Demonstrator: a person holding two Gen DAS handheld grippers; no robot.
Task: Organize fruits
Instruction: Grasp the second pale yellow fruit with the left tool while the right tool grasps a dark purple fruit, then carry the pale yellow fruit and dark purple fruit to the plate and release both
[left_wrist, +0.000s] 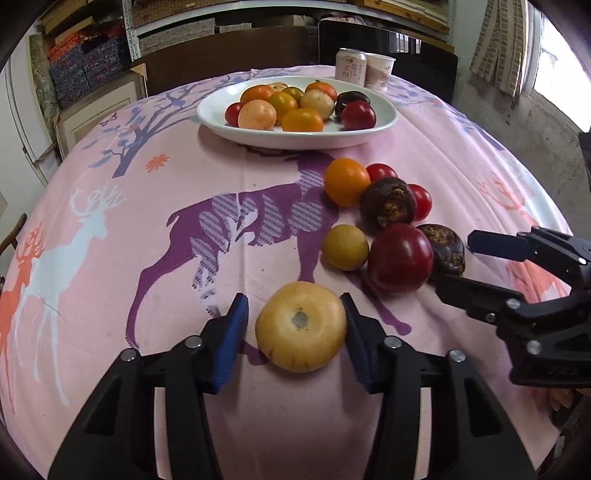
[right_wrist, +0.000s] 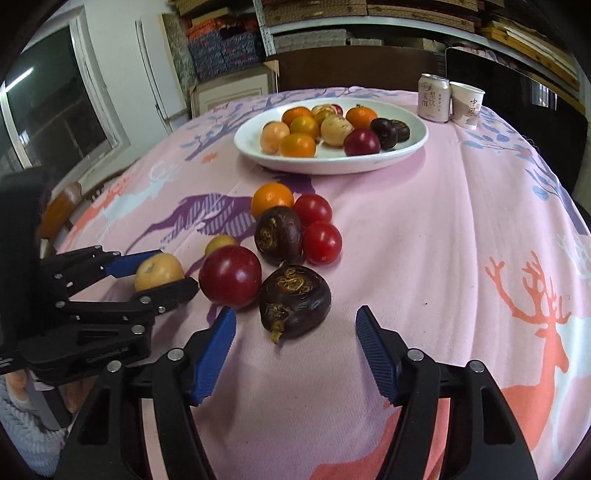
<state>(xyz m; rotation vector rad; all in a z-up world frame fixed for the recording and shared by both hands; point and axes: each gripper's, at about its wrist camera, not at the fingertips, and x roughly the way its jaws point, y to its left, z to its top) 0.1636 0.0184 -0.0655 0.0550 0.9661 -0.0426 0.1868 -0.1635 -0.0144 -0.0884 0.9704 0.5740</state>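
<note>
A pale yellow round fruit (left_wrist: 301, 326) lies on the pink tablecloth between the fingers of my left gripper (left_wrist: 293, 314), which is open around it with a small gap on the left side; the fruit also shows in the right wrist view (right_wrist: 159, 271). My right gripper (right_wrist: 295, 325) is open and empty, just short of a dark purple fruit (right_wrist: 293, 301). Loose fruits lie in a cluster: a large red one (left_wrist: 400, 258), a small yellow one (left_wrist: 345, 247), an orange one (left_wrist: 346, 181), another dark purple one (left_wrist: 388, 205) and two red tomatoes (right_wrist: 317, 227). A white plate (left_wrist: 384, 123) holds several fruits.
A drink can (left_wrist: 351, 66) and a paper cup (left_wrist: 380, 72) stand behind the plate at the table's far edge. Chairs stand beyond the table. Shelves with boxes line the back wall. A patterned pink cloth (right_wrist: 443, 221) covers the table.
</note>
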